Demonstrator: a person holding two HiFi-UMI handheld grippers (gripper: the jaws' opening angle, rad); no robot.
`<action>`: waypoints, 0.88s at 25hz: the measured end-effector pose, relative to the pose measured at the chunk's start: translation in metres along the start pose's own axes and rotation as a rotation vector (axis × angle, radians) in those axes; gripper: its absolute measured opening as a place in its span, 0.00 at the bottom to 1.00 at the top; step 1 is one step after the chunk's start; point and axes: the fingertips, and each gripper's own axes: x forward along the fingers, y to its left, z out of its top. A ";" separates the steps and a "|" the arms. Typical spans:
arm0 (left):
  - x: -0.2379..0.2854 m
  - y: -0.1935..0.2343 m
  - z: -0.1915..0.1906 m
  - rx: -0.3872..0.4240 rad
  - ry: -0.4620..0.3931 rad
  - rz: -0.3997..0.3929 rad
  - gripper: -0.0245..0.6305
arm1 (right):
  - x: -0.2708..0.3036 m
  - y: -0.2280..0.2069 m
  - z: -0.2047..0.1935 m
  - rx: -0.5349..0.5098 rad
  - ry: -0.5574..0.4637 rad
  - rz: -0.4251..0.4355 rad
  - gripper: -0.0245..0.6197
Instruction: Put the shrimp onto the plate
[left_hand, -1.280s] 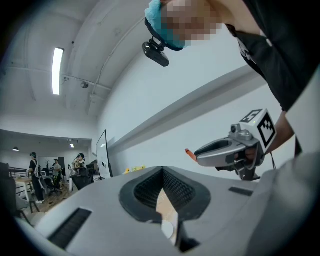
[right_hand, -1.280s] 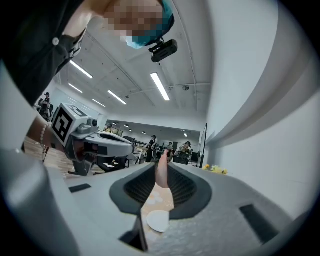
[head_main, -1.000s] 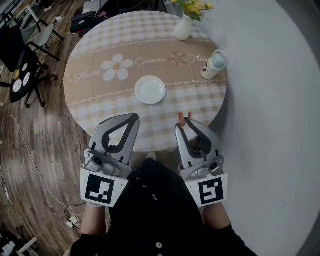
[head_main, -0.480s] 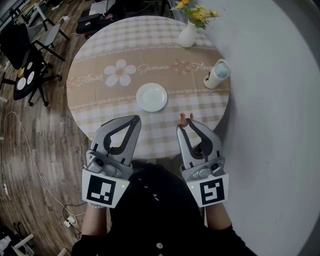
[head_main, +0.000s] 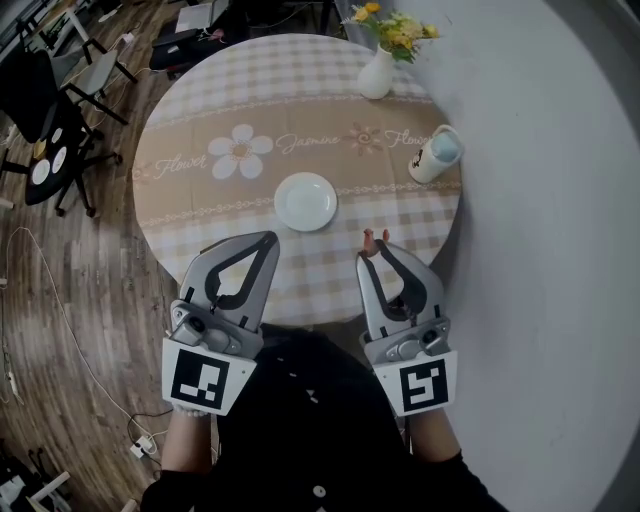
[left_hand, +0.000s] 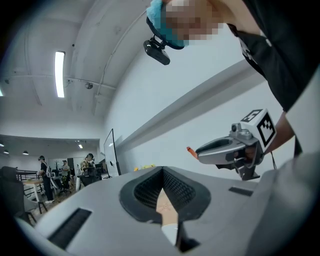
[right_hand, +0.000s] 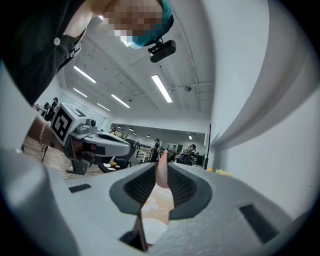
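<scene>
A white plate (head_main: 305, 201) lies near the middle of the round table (head_main: 200, 110) with its checked cloth. My right gripper (head_main: 372, 246) hangs over the table's near edge, shut on a pinkish-orange shrimp (head_main: 373, 239) that sticks out past its tips. In the right gripper view the shrimp (right_hand: 162, 172) stands upright between the jaws, with the plate (right_hand: 152, 231) showing below through the gap. My left gripper (head_main: 269, 238) is shut and holds nothing, level with the right one. The left gripper view shows the right gripper (left_hand: 194, 152) and the shrimp (left_hand: 190, 150) at its tip.
A white vase of yellow flowers (head_main: 377, 70) stands at the table's far edge, and a pale mug (head_main: 432, 155) at its right edge. Dark chairs (head_main: 45, 120) stand on the wood floor to the left. A white wall runs along the right.
The head view has shifted a little, so the table sits slightly lower and further right. Both grippers keep about the same place, the right one holding the shrimp throughout.
</scene>
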 end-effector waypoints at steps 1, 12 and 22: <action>0.000 0.003 0.000 0.001 0.003 -0.002 0.04 | 0.002 0.001 0.001 0.004 -0.001 -0.004 0.12; 0.001 0.024 -0.003 0.021 -0.015 -0.032 0.04 | 0.025 0.004 0.003 0.003 0.012 -0.031 0.12; 0.001 0.030 -0.003 0.027 -0.044 -0.058 0.04 | 0.030 0.013 0.003 0.000 0.024 -0.046 0.12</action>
